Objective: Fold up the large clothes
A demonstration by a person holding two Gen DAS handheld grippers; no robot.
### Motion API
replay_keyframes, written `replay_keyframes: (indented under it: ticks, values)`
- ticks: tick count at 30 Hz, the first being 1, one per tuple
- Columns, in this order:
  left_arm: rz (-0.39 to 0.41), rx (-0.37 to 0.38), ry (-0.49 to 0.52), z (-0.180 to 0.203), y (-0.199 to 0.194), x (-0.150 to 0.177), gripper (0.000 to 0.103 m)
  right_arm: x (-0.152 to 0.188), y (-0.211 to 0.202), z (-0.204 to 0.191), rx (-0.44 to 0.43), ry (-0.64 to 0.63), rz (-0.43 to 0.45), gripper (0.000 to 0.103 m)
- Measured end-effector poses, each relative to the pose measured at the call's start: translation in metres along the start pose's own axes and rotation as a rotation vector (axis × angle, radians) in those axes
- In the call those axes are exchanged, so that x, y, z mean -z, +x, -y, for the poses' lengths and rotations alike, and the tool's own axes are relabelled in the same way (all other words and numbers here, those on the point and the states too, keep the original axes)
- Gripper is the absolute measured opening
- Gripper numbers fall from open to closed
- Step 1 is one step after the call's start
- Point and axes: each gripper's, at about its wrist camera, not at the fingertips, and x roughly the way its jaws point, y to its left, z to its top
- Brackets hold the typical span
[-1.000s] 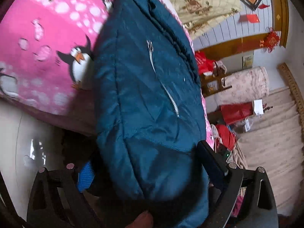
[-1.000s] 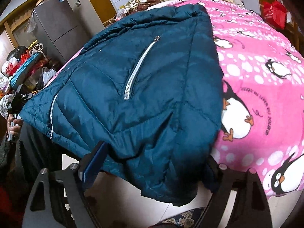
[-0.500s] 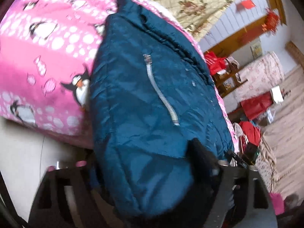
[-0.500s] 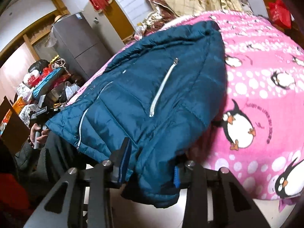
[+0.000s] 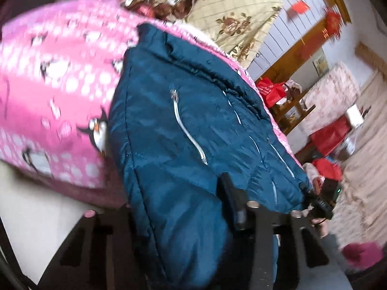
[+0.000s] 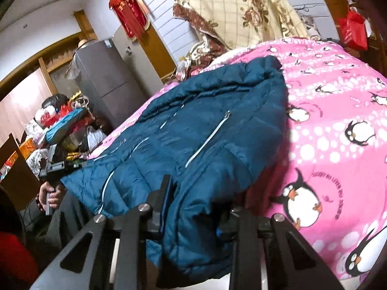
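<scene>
A dark teal padded jacket with silver zips lies across a pink penguin blanket on the bed, its hem hanging over the near edge. My left gripper is shut on one hem corner, and the fabric hides its left finger. In the right wrist view the same jacket bunches between the jaws of my right gripper. Those jaws are closing and pinch the other hem corner. The blanket spreads to the right. The left gripper also shows far left, held by a hand.
A cream floral quilt is heaped at the head of the bed. A grey fridge and a cluttered pile stand left of the bed. Red bags and shelves are on the other side. Pale floor lies below the bed edge.
Both grippers went from wide open around the hem to closed on it. Both rose and tilted up, lifting the jacket's near edge.
</scene>
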Motion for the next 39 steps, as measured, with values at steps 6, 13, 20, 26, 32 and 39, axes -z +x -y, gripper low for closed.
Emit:
replay_keyframes:
  ticks: [6,13,20,26,32,39]
  values:
    - [0.073,-0.072,0.061,0.012,0.004,0.003,0.004,0.005,0.025,0.009,0.101,0.043,-0.110,0.027]
    - [0.072,-0.116,0.052,0.009,-0.002,0.003,0.001,-0.001,0.022,0.013,0.104,0.130,-0.123,0.024]
    - [0.168,-0.204,0.087,0.022,-0.025,-0.002,0.000,-0.005,-0.006,-0.046,0.278,-0.146,0.059,0.013]
    - [0.249,-0.225,0.088,0.026,-0.053,-0.008,0.000,-0.005,-0.042,-0.075,0.411,-0.144,0.188,0.012]
    - [0.311,-0.196,0.081,0.029,-0.084,-0.014,0.000,-0.012,-0.070,-0.114,0.450,-0.158,0.255,0.012]
    - [0.406,-0.153,0.099,0.049,-0.120,-0.014,0.000,-0.025,-0.102,-0.144,0.455,-0.183,0.312,0.012]
